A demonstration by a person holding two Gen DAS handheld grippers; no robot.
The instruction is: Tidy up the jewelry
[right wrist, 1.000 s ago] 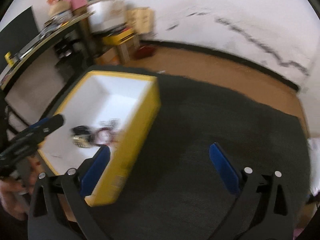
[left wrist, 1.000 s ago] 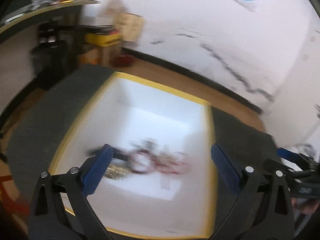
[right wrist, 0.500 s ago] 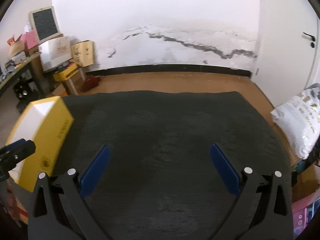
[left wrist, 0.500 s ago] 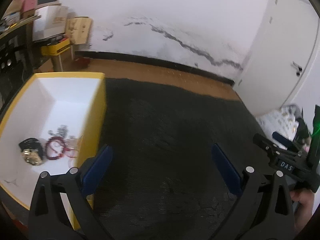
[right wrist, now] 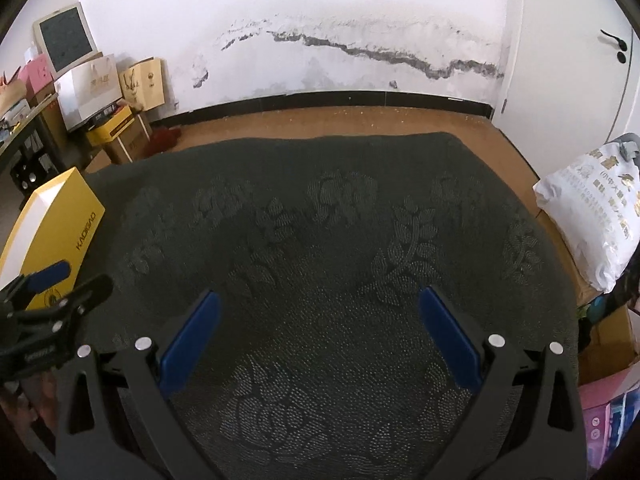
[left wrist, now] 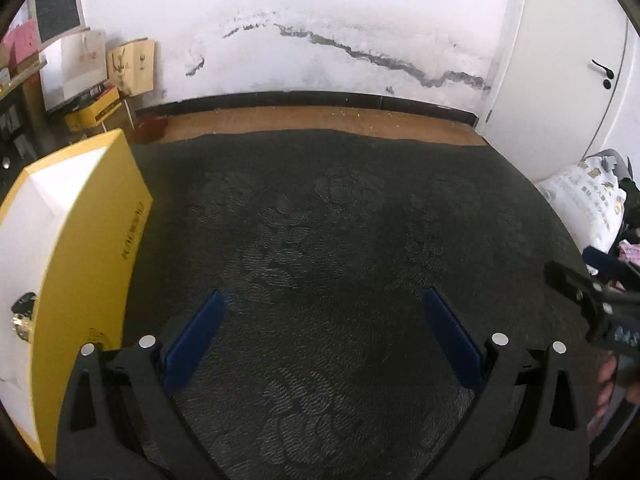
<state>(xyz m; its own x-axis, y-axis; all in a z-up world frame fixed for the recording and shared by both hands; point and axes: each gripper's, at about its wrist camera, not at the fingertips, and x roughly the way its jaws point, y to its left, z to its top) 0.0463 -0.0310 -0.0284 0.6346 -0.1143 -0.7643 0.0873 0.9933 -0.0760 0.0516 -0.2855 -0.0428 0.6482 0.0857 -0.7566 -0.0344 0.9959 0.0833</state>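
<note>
Left wrist view: both hand-held grippers spread and empty over the dark cloth-covered desk.

I hold the left hand-held gripper [left wrist: 320, 336] with its blue fingers [left wrist: 196, 336] wide apart, nothing between them, above the dark patterned cloth [left wrist: 320, 220]. At the left edge stands the yellow box [left wrist: 100, 240], white inside; a dark and gold piece of jewelry [left wrist: 22, 316] lies within it, only partly in view. The right hand-held gripper [right wrist: 320, 332] is likewise spread and grips nothing, over the middle of the cloth, well apart from the box [right wrist: 68, 232]. Each view catches the other gripper at its edge, with part of a hand [left wrist: 612, 380] behind it. A white sack [right wrist: 592, 208] lies to the right of the desk.
</note>
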